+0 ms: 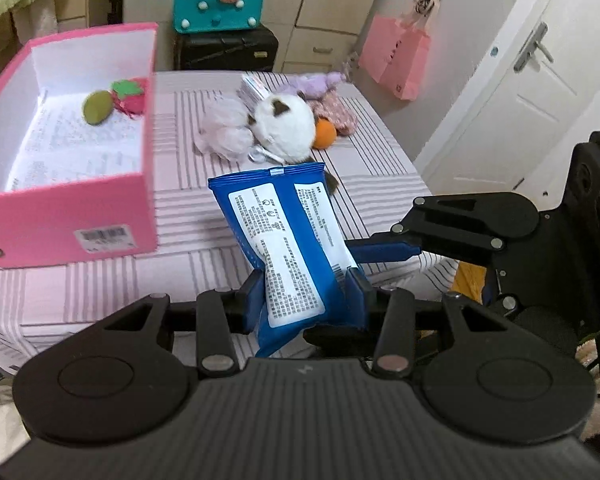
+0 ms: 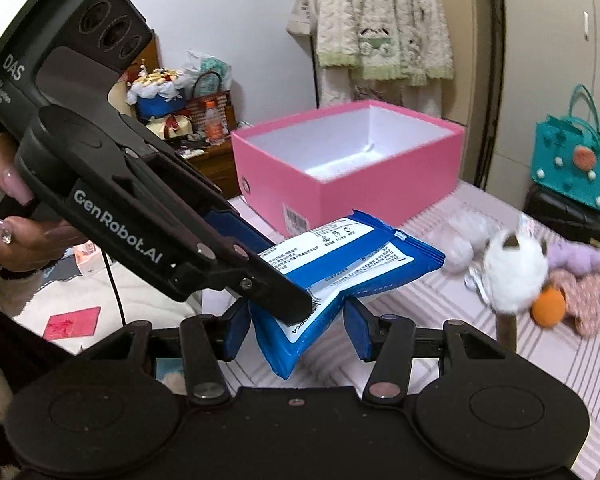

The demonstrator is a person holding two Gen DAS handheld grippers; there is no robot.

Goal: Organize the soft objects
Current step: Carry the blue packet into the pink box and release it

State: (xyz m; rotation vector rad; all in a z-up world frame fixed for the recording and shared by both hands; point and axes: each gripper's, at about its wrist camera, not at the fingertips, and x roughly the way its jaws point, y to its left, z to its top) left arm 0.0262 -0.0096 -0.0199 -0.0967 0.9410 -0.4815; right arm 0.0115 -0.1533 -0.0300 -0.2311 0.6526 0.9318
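The blue wipes packet (image 1: 288, 248) is held in the air above the near part of the striped worktop (image 1: 188, 148), to the right of the pink box (image 1: 72, 208). The left tongs (image 1: 306, 300) are closed on its lower part, with a blue pad pressing on each side. The right tongs (image 2: 298, 330) have the packet's corner between their pads, but a gap shows on both sides, so I cannot tell whether they really grip it.

I judge that the step in hand is carrying the packet to the box. The next move calls for bringing it left and over the box wall, then lowering it inside before the tongs open; the packet is soft and may bend or slip if only 1 side holds.

The left wrist view shows the box floor, where a green toy (image 1: 97, 107) and a red strawberry toy (image 1: 131, 95) already lie. The right wrist view does not show them, only the white inner walls. It shows instead a hand (image 2: 16, 236) on the handle of the left tongs. The white plush cat (image 1: 284, 126) and the orange ball (image 1: 324, 133) wait at the far side in both views.
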